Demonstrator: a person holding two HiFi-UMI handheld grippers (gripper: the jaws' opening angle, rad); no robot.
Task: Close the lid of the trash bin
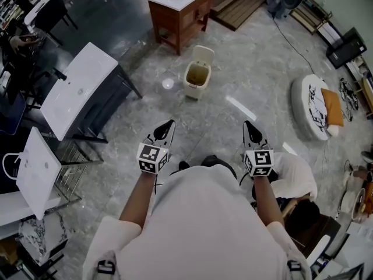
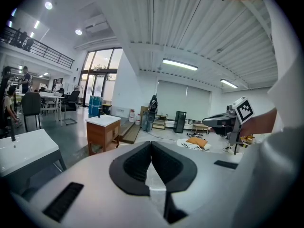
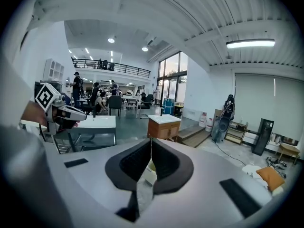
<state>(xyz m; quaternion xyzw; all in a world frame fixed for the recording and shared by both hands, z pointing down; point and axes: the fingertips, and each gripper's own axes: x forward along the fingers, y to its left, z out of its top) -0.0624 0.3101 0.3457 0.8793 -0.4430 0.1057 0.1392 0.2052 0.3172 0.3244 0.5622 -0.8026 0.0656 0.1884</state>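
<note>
- trash bin: sitting on the grey floor, out ahead of both grippers and well apart from them, roughly between the two
- lid: flipped up at the bin's far edge, so it's open
- left gripper: jaws pinched together, nothing in them
- right gripper: tips meet too, gripping nothing

Head view: looking steeply down from above the person. The left gripper and right gripper are sitting near, at lower centre.
Left gripper view, right gripper view: each riding close behind its own jaws, facing outward and level.
Shared: the wooden cabinet is appearing in all three, at upper centre from the head and mid-frame from both grippers.
</note>
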